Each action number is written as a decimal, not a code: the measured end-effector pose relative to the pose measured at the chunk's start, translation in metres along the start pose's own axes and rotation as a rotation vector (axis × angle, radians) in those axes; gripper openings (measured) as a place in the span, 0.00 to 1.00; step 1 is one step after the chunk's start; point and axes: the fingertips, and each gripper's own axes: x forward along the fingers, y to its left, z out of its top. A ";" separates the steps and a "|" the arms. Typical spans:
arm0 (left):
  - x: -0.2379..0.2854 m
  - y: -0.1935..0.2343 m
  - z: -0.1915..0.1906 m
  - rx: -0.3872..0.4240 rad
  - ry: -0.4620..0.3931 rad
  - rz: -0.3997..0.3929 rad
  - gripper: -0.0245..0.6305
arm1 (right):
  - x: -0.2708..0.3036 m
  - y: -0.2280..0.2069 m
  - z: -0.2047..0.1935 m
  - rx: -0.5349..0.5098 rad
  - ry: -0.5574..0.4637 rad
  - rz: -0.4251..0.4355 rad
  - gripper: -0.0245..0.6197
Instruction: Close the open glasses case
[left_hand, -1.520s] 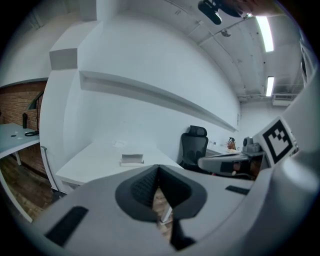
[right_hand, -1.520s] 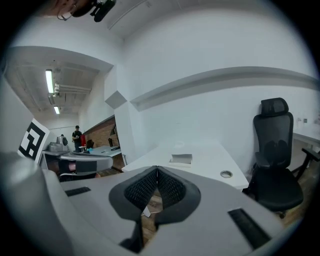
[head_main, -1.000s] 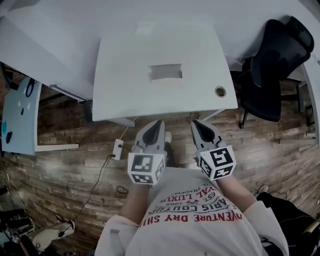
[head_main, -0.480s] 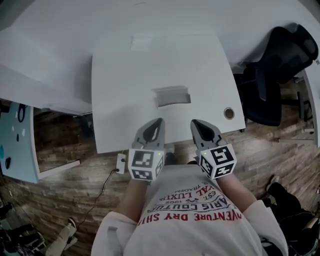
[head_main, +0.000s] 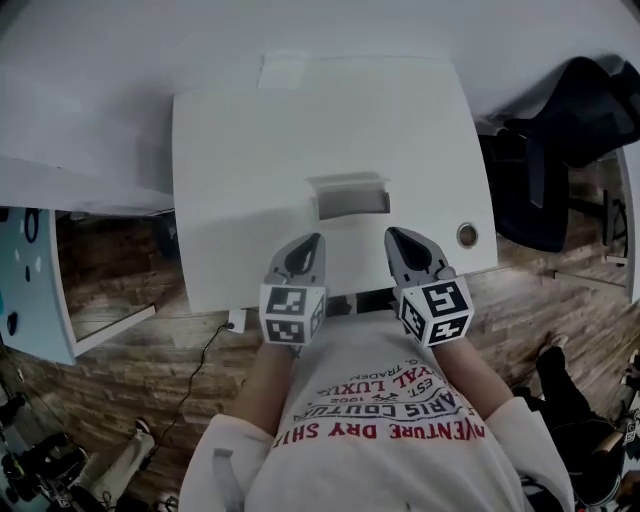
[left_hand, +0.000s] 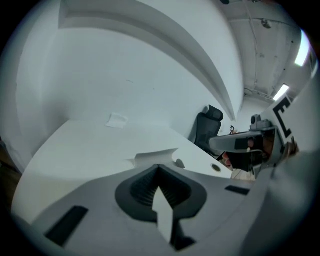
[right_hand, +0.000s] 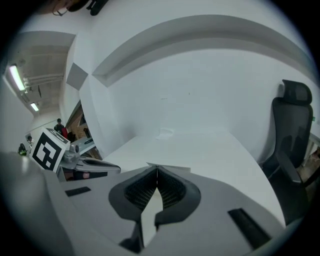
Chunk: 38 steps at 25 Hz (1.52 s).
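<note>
**White glasses case (head_main: 350, 197) awaiting closure**

Left gripper (head_main: 311, 241): jaws together, empty. The case lies just ahead, between both tips, on the table (head_main: 240, 150). Right gripper (head_main: 393, 234): likewise pressed together. We judge the case light, rigid and slippery, best pushed at the lid's free edge.

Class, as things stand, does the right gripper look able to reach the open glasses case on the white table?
Probably yes. The right gripper hovers just short of the glasses case, with only bare table between them. Its jaws are together, fine for nudging it shut.
</note>
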 end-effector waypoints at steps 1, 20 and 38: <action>0.005 0.002 -0.003 -0.011 0.011 0.005 0.04 | 0.004 -0.002 -0.001 0.001 0.013 0.009 0.06; 0.077 0.011 -0.051 -0.139 0.196 0.068 0.04 | 0.067 -0.040 -0.021 -0.025 0.155 0.112 0.06; 0.079 0.013 -0.054 -0.216 0.179 0.057 0.04 | 0.115 -0.065 -0.013 -0.099 0.179 0.085 0.06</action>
